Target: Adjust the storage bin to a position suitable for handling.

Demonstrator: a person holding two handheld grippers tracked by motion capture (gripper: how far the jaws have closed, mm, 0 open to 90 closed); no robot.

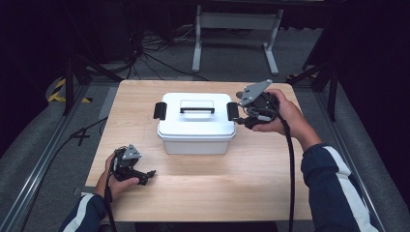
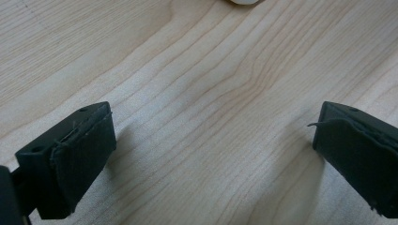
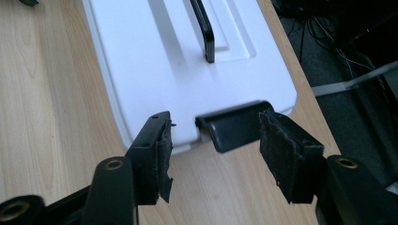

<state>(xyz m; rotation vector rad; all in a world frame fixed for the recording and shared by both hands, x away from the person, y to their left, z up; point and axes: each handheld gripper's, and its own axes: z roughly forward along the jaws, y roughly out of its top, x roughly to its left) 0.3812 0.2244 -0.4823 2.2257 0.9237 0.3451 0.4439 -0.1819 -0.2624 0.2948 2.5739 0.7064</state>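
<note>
Jaws of the right gripper are seen spread apart, nothing pinched between them, and the black side latch of the white box sits just ahead, partly inside the gap. One pad is beside the latch's outer end, possibly touching it; contact cannot be confirmed. The other pad is apart from it, level with the box's edge. In the high view the right gripper is held at the box's right end, right against that latch.

The coming move, it is judged, turns on this: the latch lies straight ahead of the right jaws, its long axis running across the gap between them, along the box's short end. A closing or a levering of the latch looks to be what is called for, with a slip off its rounded face as the risk.

The left gripper is held low over bare table, jaws wide, nothing between them. In the high view it is well apart from the box, near the front edge, so the right hand is far the nearer. The opposite latch is untouched.

The lid is down, its black handle lying flat along the box's long axis; contents cannot be told.
</note>
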